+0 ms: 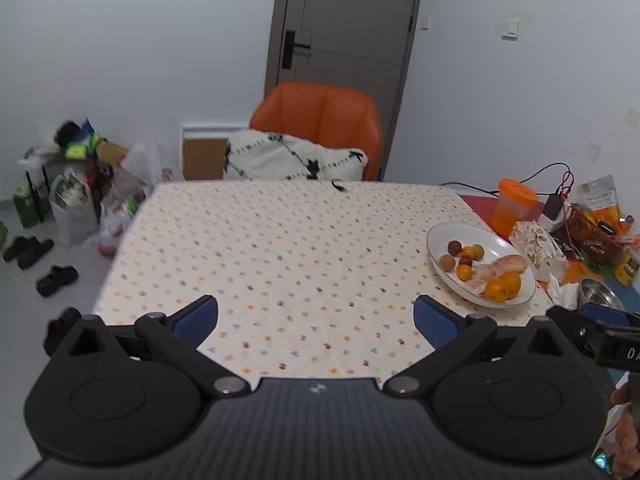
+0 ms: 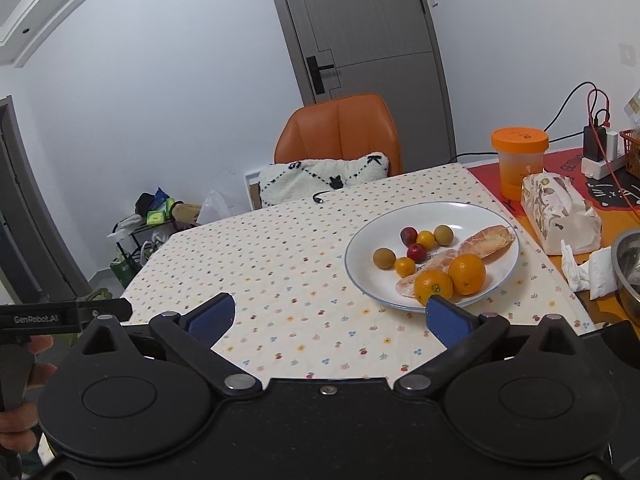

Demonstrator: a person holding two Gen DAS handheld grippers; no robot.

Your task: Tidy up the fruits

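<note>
A white plate (image 2: 368, 232) on the dotted tablecloth holds two oranges (image 2: 466, 273), peeled pomelo segments (image 2: 486, 241), and several small yellow, brown and red fruits (image 2: 425, 239). The plate also shows at the right of the left wrist view (image 1: 440, 236). My left gripper (image 1: 316, 320) is open and empty above the cloth, left of the plate. My right gripper (image 2: 329, 316) is open and empty, its right finger just in front of the plate's near rim.
An orange-lidded cup (image 2: 519, 162), a patterned tissue pack (image 2: 560, 212), crumpled tissues (image 2: 580, 270) and a steel bowl (image 2: 630, 264) stand right of the plate. An orange chair with a white cushion (image 2: 324, 182) is at the far edge. Bags clutter the floor (image 1: 80, 200) on the left.
</note>
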